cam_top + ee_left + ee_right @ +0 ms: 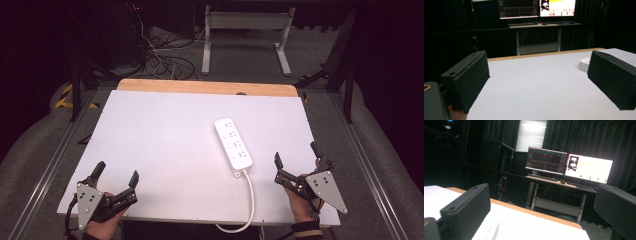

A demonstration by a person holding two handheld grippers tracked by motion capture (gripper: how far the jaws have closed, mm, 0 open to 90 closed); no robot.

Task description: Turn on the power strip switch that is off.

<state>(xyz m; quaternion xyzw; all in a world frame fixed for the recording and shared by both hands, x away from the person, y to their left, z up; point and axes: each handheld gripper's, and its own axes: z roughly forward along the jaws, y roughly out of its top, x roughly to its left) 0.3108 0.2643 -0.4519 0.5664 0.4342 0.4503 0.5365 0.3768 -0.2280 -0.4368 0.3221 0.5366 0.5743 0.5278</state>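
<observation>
High view looks down on a white table (165, 150) with a strip of bare wood along its far edge. A white power strip (233, 142) lies flat on the right half of the table, running from far to near, and its white cable (249, 200) leaves the near end, crosses the near edge and loops below it.

At the near left corner the left gripper (116, 177) sits over the table's edge in the person's left hand (102, 225), its jaws spread wide with nothing between them. At the near right corner the right gripper (297, 156) is held in the right hand (302, 207), jaws likewise spread and empty, just right of the power strip's near end and apart from it.

From the left gripper view, the two black padded jaws stand wide apart over bare white table (536, 82), and one end of the power strip (584, 63) peeks out beside the right-hand jaw. Beyond the table stands a desk (544, 25) with two lit monitors (536, 8).

From the right gripper view, the jaws are again wide apart; the power strip (487, 231) lies low beside the left-hand jaw, and the same desk (559, 183) and monitors (569, 167) stand against dark curtains (586, 137).
</observation>
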